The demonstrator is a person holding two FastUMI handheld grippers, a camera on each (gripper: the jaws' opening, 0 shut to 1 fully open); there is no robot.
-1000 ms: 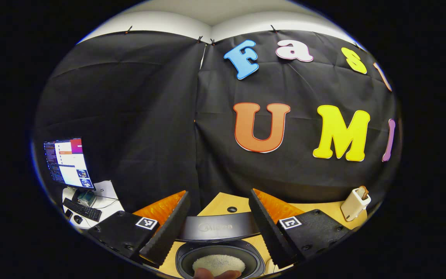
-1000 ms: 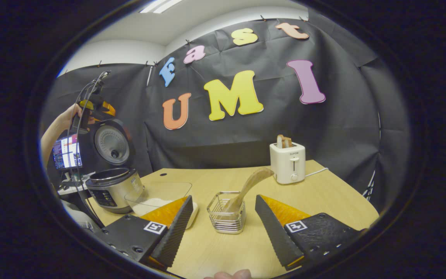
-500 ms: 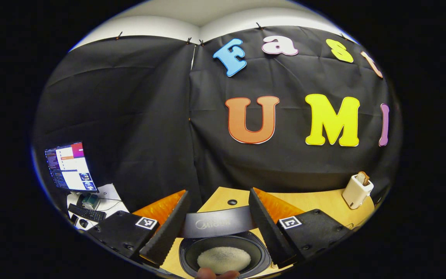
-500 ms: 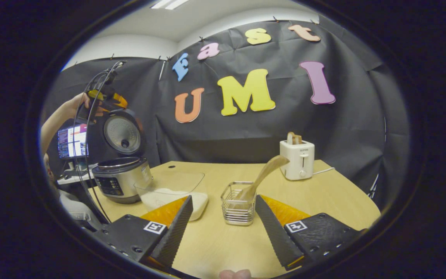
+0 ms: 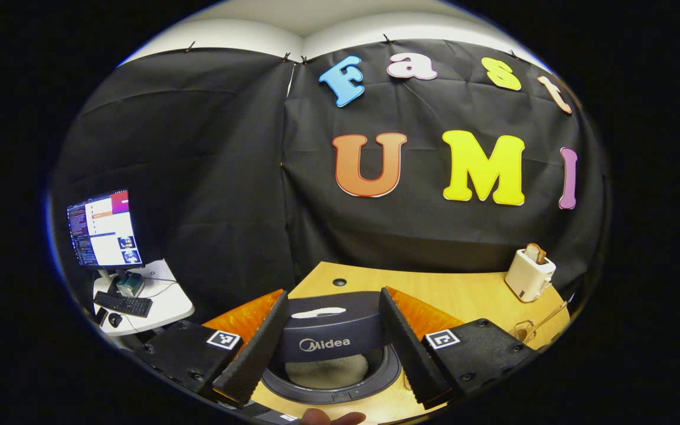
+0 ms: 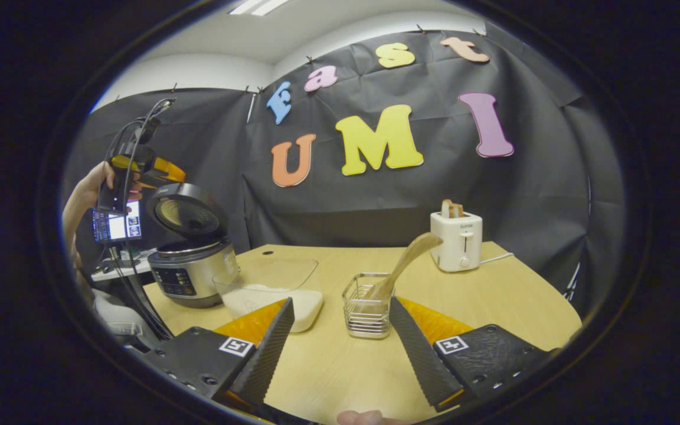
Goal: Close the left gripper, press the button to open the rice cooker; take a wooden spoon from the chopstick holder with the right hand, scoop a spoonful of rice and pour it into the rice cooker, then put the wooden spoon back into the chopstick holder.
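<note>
Hovering with jaws spread, right gripper [image 6: 340, 345] faces the light, stiff wooden spoon [image 6: 404, 264] at twelve o'clock; grab its upper handle.

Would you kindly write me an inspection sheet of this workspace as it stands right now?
Surface: light wooden table, with a round hole near the back.
Job's things: silver rice cooker, lid partly lowered, white rice inside; clear glass dish of rice beside it; wooden spoon leaning in the wire chopstick holder.
Clutter: white toaster holding bread.
Grippers: left gripper open above the lid, its rear seen in a hand; right gripper open, empty, facing the holder.
Cables: dark cables rise from the left gripper; toaster cord on the table.
Surroundings: black cloth wall; monitor and keyboard on a white side desk.
</note>
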